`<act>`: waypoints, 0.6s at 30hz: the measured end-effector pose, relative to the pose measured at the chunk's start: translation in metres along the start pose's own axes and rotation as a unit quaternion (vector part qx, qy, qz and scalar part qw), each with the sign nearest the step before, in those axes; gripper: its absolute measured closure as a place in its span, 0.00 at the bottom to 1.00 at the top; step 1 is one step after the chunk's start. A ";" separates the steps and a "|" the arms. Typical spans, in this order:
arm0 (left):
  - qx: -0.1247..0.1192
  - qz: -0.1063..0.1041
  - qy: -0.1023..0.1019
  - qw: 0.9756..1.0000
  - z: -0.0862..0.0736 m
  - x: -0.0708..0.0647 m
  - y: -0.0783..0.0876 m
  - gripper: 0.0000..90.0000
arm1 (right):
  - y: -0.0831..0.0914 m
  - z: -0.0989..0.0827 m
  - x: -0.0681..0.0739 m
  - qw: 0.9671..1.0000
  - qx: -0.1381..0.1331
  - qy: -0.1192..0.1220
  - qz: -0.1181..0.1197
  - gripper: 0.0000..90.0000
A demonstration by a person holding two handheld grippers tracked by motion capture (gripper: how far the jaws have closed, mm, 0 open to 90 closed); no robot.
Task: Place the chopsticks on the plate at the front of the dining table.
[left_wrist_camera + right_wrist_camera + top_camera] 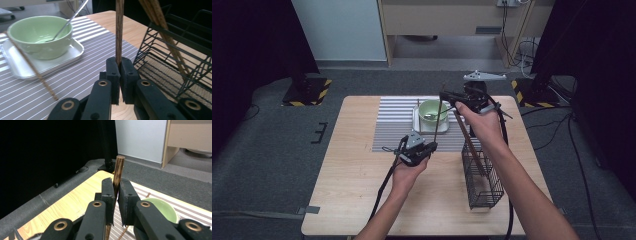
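The left hand-held gripper [119, 75] was shut tight on the low part of a brown chopstick [119, 30]; its two black jaws pinched the stick from both sides, so the stick stood almost straight up over the striped mat [82, 72]; the right hand-held gripper [115, 195] was shut on the top part of what looked like the same chopstick, with the round wooden tip poking out just above its jaws; in the high view the stick ran between the two, from the left one near the middle of the surface [362, 165] up to the right one by the far edge; two grips on one stick probably kept it from slipping while it passed from one hand to the other; just beside the left hand-held gripper stood a black wire basket [175, 70] with more chopsticks [165, 37] leaning in it, so the held stick was likely meant to go there too; farther off, a green bowl [35, 30] sat on a small white tray [72, 53] with a spoon [67, 22] resting inside; one loose chopstick [32, 67] lay slanted across the tray edge and the mat, waiting its turn.
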State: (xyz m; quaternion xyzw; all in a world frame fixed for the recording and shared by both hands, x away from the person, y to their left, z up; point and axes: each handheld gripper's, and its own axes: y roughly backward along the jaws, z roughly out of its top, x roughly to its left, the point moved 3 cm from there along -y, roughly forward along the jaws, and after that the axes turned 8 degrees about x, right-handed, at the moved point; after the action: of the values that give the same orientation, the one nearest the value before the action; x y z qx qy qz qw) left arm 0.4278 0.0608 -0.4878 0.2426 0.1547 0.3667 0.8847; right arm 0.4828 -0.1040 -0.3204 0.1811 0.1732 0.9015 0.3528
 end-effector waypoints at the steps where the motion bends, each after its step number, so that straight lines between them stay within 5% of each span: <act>1: 0.000 0.003 -0.002 1.000 0.000 0.001 0.001 0.96 | 0.000 0.000 0.000 1.000 0.001 0.000 -0.001 0.92; 18: 0.007 0.023 -0.013 1.000 -0.003 0.004 0.007 0.96 | 0.001 -0.003 -0.002 1.000 0.010 0.013 -0.012 0.81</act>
State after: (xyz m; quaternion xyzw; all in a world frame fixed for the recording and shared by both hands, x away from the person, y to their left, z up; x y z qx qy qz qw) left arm 0.4250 0.0688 -0.4863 0.2571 0.1404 0.3831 0.8760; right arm 0.4829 -0.1064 -0.3227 0.1712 0.1892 0.8976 0.3594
